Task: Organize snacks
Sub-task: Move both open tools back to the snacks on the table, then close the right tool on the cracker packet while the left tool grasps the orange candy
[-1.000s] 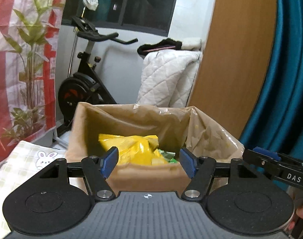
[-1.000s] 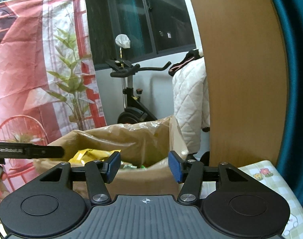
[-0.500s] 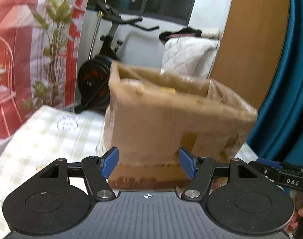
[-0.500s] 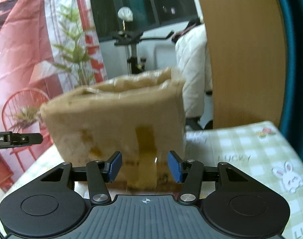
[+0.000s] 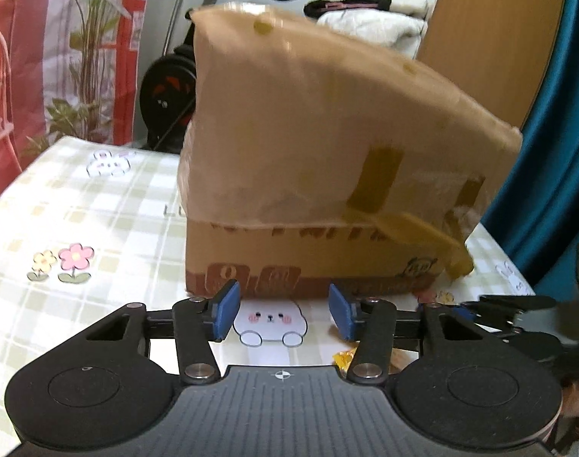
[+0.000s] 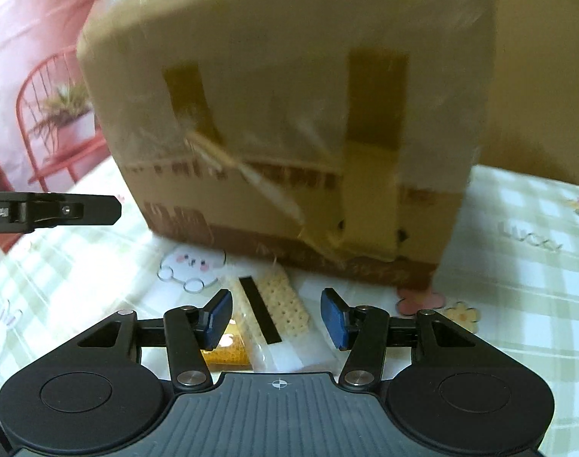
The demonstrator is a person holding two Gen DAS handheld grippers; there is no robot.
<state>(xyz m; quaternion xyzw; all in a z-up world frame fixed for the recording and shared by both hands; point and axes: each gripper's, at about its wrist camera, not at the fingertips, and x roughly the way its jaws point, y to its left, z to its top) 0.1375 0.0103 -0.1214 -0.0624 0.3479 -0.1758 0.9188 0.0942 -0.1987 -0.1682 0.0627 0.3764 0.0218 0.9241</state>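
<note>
A clear-wrapped cracker packet [image 6: 279,314] lies on the checked surface [image 6: 517,266] just before the cardboard box [image 6: 289,114]. The right claw [image 6: 276,318] hovers over it, half-open, empty. The left claw [image 5: 283,314], just narrowed, holds nothing. Step: pickup. Next, likely: descend, close on the packet.

Cardboard box [image 6: 289,114] motion-blurred in both views, contents hidden behind its wall, printed lettering unreadable; cracker packet [image 6: 274,316] partly covered by the right gripper's body; orange wrapper [image 5: 344,360] mostly hidden behind the left finger
</note>
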